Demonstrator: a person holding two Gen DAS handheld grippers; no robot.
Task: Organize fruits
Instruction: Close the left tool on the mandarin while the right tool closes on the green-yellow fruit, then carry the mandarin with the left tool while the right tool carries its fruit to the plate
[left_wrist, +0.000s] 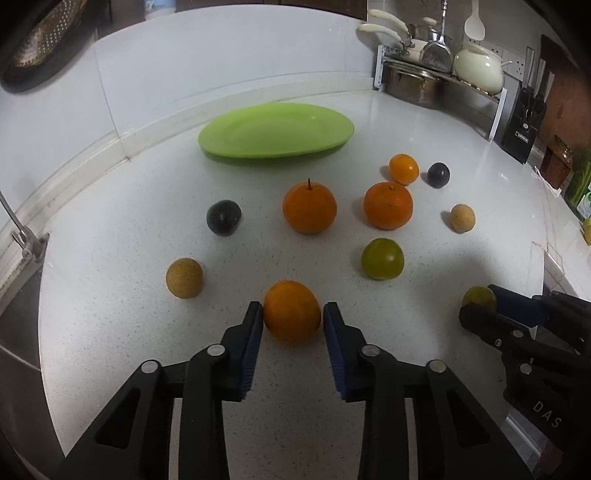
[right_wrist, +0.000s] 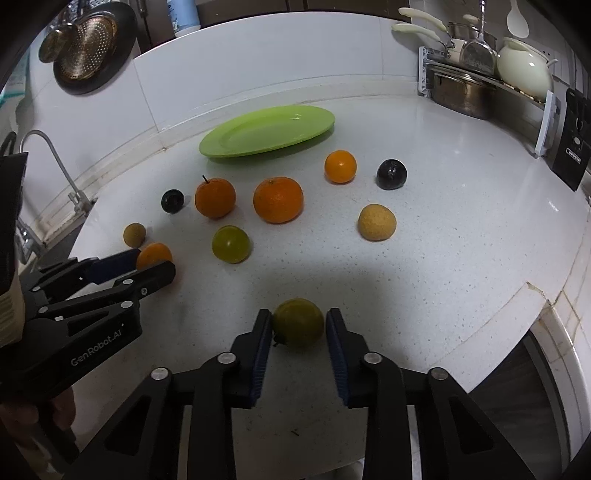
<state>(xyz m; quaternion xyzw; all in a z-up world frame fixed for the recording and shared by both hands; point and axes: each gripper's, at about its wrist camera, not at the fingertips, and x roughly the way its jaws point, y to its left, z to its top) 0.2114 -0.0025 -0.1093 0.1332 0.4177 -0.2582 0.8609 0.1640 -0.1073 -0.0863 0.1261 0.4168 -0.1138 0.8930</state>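
Observation:
My left gripper (left_wrist: 292, 306) is shut on a small orange (left_wrist: 291, 321) that rests on the white counter; both blue pads touch its sides. My right gripper (right_wrist: 299, 314) is shut on a yellow-green fruit (right_wrist: 298, 326) near the counter's front edge. Each gripper also shows in the other view: the right gripper (left_wrist: 479, 301) at the right, the left gripper (right_wrist: 154, 260) at the left. The green plate (left_wrist: 332, 129) lies bare at the back. Loose between plate and grippers lie two big oranges (left_wrist: 309, 208) (left_wrist: 388, 205), a small orange (left_wrist: 403, 168), two dark plums (left_wrist: 223, 218) (left_wrist: 438, 174), two tan fruits (left_wrist: 184, 277) (left_wrist: 462, 218) and a green fruit (left_wrist: 382, 258).
A dish rack with pots (left_wrist: 443, 62) and a knife block (left_wrist: 524, 125) stand at the back right. A sink tap (right_wrist: 55, 158) rises at the left. The counter's edge (right_wrist: 535, 295) curves round at the right front. A colander (right_wrist: 88, 48) hangs on the wall.

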